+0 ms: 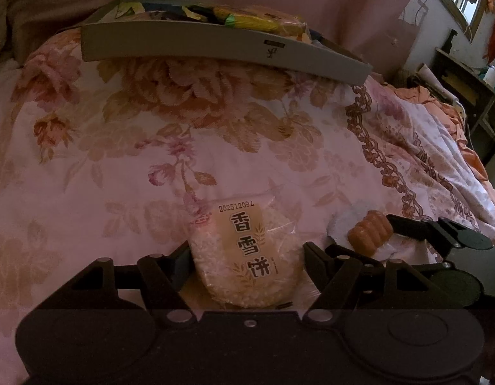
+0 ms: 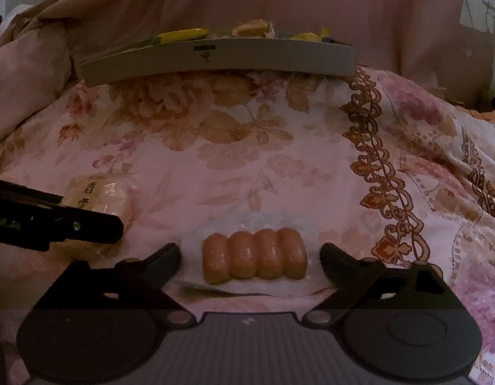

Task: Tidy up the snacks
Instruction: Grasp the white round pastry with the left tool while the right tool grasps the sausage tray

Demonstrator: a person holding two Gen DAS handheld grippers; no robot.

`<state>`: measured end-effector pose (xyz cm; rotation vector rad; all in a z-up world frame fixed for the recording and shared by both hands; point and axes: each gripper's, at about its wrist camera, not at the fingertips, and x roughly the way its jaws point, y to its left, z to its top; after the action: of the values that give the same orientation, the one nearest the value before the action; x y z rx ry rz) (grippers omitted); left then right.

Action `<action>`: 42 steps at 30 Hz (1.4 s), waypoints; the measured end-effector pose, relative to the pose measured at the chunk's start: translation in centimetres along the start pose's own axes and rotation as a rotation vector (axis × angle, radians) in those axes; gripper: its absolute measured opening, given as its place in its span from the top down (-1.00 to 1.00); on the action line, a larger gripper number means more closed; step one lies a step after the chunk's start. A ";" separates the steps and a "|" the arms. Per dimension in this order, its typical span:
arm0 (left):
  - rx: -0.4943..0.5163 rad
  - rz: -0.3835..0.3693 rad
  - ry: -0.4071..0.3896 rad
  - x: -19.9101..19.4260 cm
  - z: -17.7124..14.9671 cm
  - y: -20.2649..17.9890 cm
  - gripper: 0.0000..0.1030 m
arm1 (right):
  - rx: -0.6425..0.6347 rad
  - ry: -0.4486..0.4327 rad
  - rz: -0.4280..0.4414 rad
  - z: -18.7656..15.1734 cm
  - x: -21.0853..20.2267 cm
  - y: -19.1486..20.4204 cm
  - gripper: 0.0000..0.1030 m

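Rice cracker packet [image 1: 246, 258] lying on floral bedspread [image 1: 119, 147], left gripper [image 1: 246, 256] clamping its two sides. Sausage pack [image 2: 254, 254], four links in clear wrap, lying just right of it; right gripper [image 2: 250, 256] straddling it, jaws spread, pads not touching. Grey box [image 2: 215, 61] sitting farther up bed, holding more wrapped snacks [image 1: 260, 19].

Black tongs [image 1: 246, 256] with 2 silver-riveted link arms, round hubs.
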<state>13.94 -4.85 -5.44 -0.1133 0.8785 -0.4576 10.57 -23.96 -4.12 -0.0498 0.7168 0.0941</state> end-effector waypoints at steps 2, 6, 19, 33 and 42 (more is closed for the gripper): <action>0.000 0.000 0.000 0.0 0.0 0.0 -0.42 | -0.005 -0.004 -0.005 0.0 0.0 0.2 -0.79; 0.001 0.000 -0.001 0.0 0.0 0.0 -0.42 | -0.011 -0.012 -0.013 -0.2 -0.1 0.5 -0.78; -0.001 -0.003 -0.002 -0.1 0.0 0.0 -0.41 | -0.131 -0.052 -0.032 -0.1 -0.9 2.2 -0.73; -0.009 -0.001 -0.013 -0.3 -0.1 0.0 -0.41 | -0.285 -0.113 -0.087 -0.4 -1.4 3.9 -0.72; -0.009 -0.001 -0.014 -0.3 -0.1 -0.1 -0.41 | -0.306 -0.109 -0.080 -0.6 -1.3 4.1 -0.66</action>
<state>13.72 -4.79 -5.28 -0.1247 0.8669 -0.4535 8.79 -19.99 -3.72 -0.3630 0.5857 0.1280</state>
